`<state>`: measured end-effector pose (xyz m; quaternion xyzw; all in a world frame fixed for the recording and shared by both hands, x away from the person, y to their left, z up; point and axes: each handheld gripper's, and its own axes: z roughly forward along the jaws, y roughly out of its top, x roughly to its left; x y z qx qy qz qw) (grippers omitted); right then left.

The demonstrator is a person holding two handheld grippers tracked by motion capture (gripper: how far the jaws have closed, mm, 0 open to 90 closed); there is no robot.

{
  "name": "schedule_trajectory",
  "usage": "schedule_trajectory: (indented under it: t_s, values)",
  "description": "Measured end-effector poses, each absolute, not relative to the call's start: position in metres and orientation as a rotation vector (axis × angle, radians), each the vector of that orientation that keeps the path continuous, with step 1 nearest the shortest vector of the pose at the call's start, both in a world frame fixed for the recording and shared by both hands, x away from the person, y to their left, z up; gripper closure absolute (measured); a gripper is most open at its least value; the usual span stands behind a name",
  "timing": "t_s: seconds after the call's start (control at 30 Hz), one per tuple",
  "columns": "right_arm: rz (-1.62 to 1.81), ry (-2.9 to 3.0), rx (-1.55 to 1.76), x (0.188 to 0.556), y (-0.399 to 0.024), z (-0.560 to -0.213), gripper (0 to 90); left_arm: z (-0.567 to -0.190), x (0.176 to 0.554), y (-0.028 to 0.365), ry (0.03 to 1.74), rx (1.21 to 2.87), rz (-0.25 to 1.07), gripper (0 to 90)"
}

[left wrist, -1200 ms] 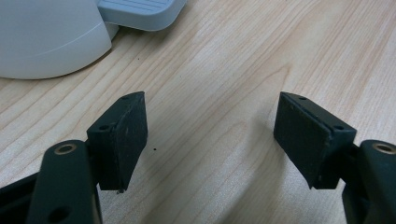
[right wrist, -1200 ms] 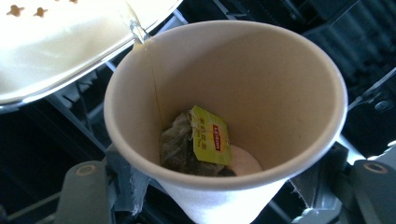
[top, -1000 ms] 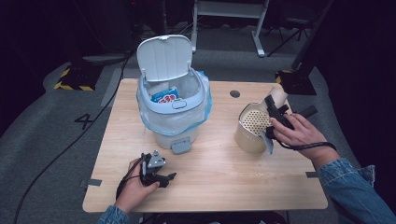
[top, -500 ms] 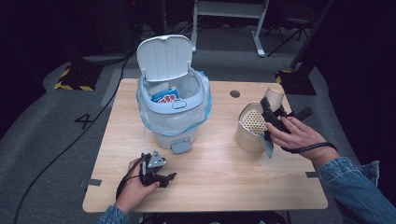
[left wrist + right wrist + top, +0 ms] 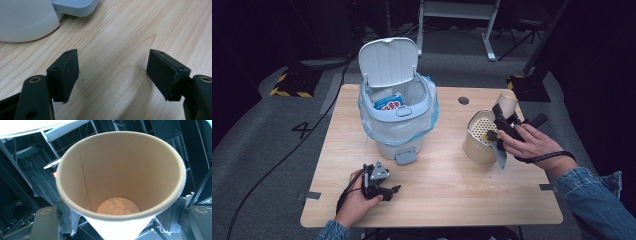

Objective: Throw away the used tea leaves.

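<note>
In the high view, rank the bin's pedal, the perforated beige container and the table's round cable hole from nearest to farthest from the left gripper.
Measured from the left gripper:
1. Bin's pedal, just beyond it, at the bin's foot.
2. Perforated beige container, over on the right.
3. Round cable hole, far right, near the back edge.

Change is confined to the right side of the table and is slight. The right hand (image 5: 532, 145) has re-set its wrist. A second ago the right gripper (image 5: 504, 114) covered most of the paper cup (image 5: 507, 102). Now more of the cup's tan wall stands clear above the gripper's black body, leaning away from the person. The shift came in the first half of that second. The hand's knuckles now lie a little nearer the rim of the perforated beige canister (image 5: 477, 150), and the grey plate under the hand hangs slightly lower against the canister's wall. The exact amount of turn cannot be judged at this size.
</note>
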<state>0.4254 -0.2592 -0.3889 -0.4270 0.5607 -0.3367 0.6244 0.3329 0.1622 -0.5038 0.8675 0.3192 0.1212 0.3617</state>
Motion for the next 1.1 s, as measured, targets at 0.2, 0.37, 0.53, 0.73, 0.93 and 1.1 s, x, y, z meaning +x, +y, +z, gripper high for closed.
schedule_trajectory:
  t_s: [0.2,0.37,0.53,0.73,0.93,1.1]
  values:
    - [-0.714,1.317,-0.934,0.425,-0.260,-0.387,31.3,-0.504,0.333,0.162,0.821,2.234,0.311,26.3]
    - [-0.514,1.479,-0.818,0.426,-0.260,-0.373,30.5,-0.504,0.333,0.162,0.823,2.233,0.308,26.3]
    - [-0.188,1.708,-0.586,0.432,-0.266,-0.354,30.1,-0.504,0.333,0.162,0.823,2.233,0.309,26.3]
    - [0.188,1.911,-0.301,0.441,-0.279,-0.334,30.1,-0.504,0.333,0.162,0.823,2.233,0.309,26.3]
    - [0.573,2.068,-0.010,0.452,-0.294,-0.326,30.1,-0.504,0.333,0.162,0.823,2.233,0.309,26.3]
    - [0.825,2.164,0.210,0.458,-0.302,-0.328,30.1,-0.504,0.333,0.162,0.823,2.233,0.309,26.3]
